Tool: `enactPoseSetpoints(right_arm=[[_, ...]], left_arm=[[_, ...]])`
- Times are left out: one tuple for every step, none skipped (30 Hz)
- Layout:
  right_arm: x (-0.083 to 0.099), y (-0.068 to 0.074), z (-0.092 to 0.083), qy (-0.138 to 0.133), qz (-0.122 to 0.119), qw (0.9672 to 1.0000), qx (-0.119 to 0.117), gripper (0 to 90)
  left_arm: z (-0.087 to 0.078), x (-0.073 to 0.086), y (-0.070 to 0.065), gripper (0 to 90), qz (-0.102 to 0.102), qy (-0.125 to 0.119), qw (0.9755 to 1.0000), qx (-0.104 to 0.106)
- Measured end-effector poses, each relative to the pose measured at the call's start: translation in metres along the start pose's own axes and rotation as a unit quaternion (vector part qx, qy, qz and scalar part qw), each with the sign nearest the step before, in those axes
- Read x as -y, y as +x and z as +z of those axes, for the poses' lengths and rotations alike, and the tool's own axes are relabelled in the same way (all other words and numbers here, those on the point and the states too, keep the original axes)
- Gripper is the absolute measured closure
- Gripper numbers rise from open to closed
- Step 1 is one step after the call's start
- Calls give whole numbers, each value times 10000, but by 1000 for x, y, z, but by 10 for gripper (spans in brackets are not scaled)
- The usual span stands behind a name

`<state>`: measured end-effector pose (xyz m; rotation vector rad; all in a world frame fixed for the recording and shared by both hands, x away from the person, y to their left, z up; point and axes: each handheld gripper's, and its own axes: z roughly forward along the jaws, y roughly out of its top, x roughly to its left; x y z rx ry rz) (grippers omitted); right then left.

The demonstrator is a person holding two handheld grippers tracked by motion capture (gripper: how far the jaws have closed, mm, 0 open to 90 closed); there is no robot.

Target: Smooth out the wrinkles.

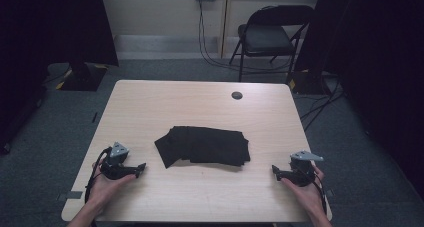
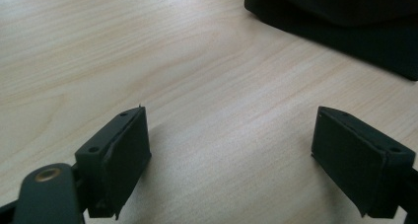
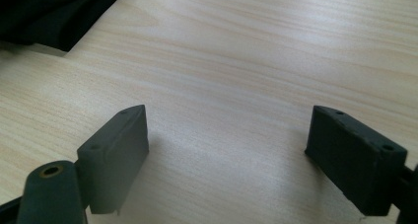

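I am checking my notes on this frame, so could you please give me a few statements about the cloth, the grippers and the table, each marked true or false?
1. The black cloth lies folded near the middle of the table. True.
2. The left gripper is shut on the cloth. False: its jaws are open with bare wood between them, and the cloth lies apart from them.
3. The right gripper is open and holds nothing. True.
4. Both grippers are on the same side of the cloth. False: one is on each side of it.
5. A chair stands beyond the table's far edge. True.
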<state>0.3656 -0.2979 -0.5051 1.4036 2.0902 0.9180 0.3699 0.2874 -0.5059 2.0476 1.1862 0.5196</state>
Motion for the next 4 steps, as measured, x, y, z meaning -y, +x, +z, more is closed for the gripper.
enactPoseSetpoints(right_arm=[[0,0,0,1,-2,10000,0,150],[0,0,0,1,-2,10000,0,150],[0,0,0,1,-2,10000,-1,150],[0,0,0,1,-2,10000,-1,151]], left_arm=[[0,-1,0,139,13,4,10000,-2],[1,-1,1,139,10,7,10000,-1],[2,-2,1,139,3,7,10000,-5],[2,-2,1,138,-5,-2,10000,-12]])
